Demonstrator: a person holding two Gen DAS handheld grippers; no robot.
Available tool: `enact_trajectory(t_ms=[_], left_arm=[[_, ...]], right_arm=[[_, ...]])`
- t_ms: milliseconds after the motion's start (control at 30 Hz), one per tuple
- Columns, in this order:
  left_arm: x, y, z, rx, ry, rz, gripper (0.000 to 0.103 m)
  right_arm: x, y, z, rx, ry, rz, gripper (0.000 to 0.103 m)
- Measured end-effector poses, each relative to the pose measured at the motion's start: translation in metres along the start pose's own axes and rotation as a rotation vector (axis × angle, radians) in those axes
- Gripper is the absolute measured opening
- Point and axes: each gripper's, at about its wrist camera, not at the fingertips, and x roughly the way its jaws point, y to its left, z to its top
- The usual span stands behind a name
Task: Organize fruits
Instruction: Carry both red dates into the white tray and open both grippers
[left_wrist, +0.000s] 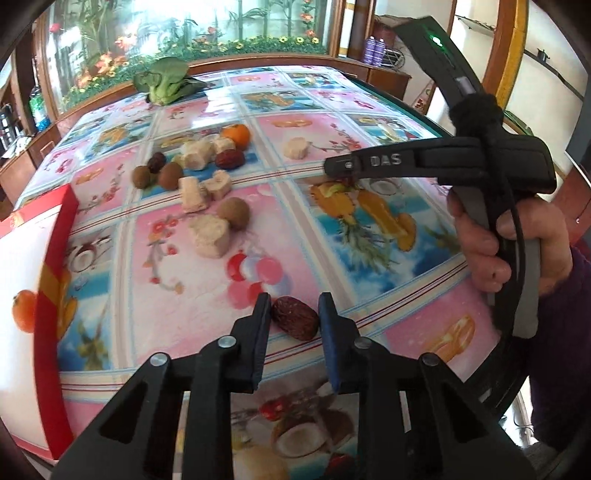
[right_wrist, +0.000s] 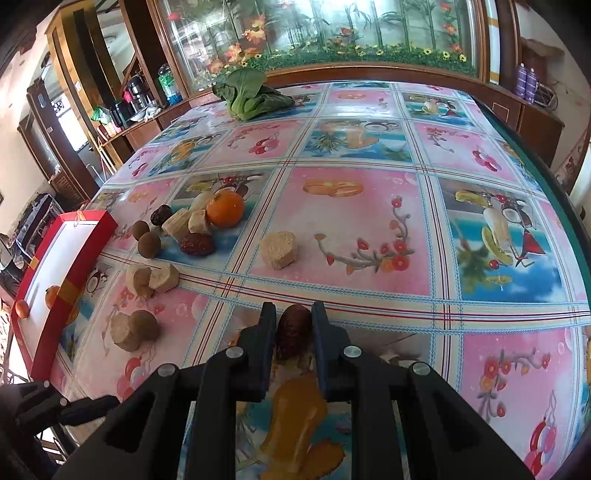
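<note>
Here the left gripper (left_wrist: 295, 317) points down at the desk (left_wrist: 369, 236), its 2 fingers closed in on either side of a dark red date (left_wrist: 295, 322) that lies on the flowered cloth; the pads sit at the fruit's ends, pressing on it. The right gripper (right_wrist: 293, 325) pinches a second red date (right_wrist: 293, 332) lengthwise between its fingers, clamped tight, low over the desk. In the left wrist view the right gripper shows from the side, a hand (left_wrist: 491, 243) wrapped around its handle.

Farther back a loose cluster lies on the cloth: an orange (right_wrist: 225, 208), 2 more dates, several brown kiwis (right_wrist: 149, 244) and pale beige cut chunks (right_wrist: 277, 249), 1 of which sits alone to the right of the rest. A red-rimmed white box (right_wrist: 55, 258) stands at the left edge of the desk with 2 small oranges (right_wrist: 21, 308) inside. A green leafy vegetable (right_wrist: 251, 94) rests at the far side, well apart from the fruit.
</note>
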Motion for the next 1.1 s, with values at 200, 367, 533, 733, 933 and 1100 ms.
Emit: enact_trajectory(t_ms=[200, 367, 533, 733, 933, 1100], left_arm=[[-0.024, 0.022, -0.001, -0.042, -0.079, 0.061, 0.028], [-0.047, 0.042, -0.005, -0.086, -0.145, 0.11, 0.028], [-0.071, 0.06, -0.011, -0.119, -0.208, 0.167, 0.028], [-0.1, 0.091, -0.021, -0.183, -0.277, 0.246, 0.028], [-0.123, 0.129, -0.034, -0.259, -0.32, 0.34, 0.028], [-0.136, 0.152, -0.045, -0.307, -0.345, 0.401, 0.028]], right_arm=[[-0.01, 0.003, 0.001, -0.006, -0.075, 0.019, 0.018], [-0.017, -0.006, 0.003, 0.041, -0.139, -0.013, 0.018], [-0.021, -0.018, 0.006, 0.102, -0.175, -0.046, 0.018], [-0.029, 0.015, 0.004, 0.099, -0.201, 0.02, 0.018], [-0.027, 0.102, 0.003, -0.011, -0.187, 0.186, 0.017], [-0.026, 0.179, 0.005, -0.141, -0.14, 0.313, 0.017]])
